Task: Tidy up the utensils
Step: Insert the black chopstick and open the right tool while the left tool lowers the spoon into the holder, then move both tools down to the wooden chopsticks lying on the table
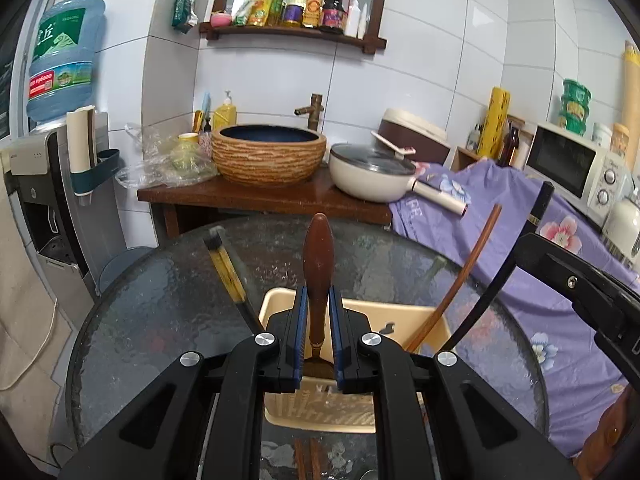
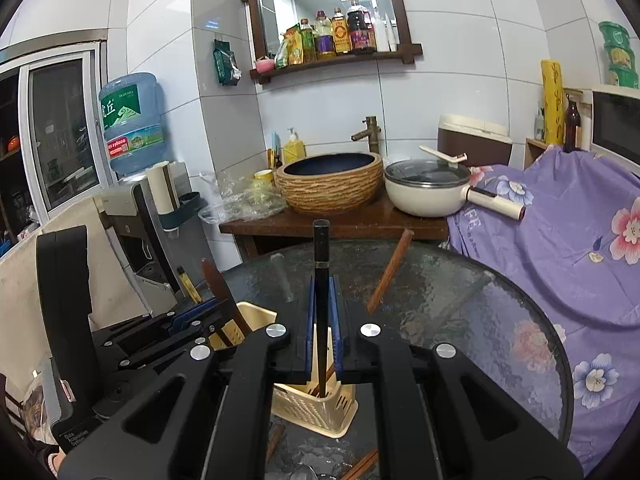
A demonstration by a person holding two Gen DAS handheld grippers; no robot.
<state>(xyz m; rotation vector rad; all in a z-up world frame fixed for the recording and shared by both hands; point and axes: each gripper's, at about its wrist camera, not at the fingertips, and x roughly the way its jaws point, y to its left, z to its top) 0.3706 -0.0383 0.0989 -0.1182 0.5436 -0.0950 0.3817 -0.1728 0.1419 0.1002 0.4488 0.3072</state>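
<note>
Both tools hang over the cream slotted plastic utensil basket [image 1: 400, 316] on the round glass table [image 1: 140, 320]. The left gripper [image 1: 318, 320] clamps a brown wooden-handled utensil [image 1: 318, 256] pointing to twelve o'clock; the right gripper [image 2: 322, 320] pinches a black chopstick [image 2: 321, 264]. Better to lower each straight, tips inside the rim, before loosening.

You are working in a small home kitchen. White wall tiles [image 2: 440, 40] back a wooden shelf [image 2: 336, 65] lined with sauce bottles [image 2: 340, 32]. Below it, a brass tap [image 2: 370, 132] stands over a basin [image 2: 330, 182], beside a lidded pan [image 2: 428, 190]. A microwave [image 1: 572, 166] and a water dispenser [image 2: 132, 124] flank the round glass table [image 2: 480, 300].
</note>
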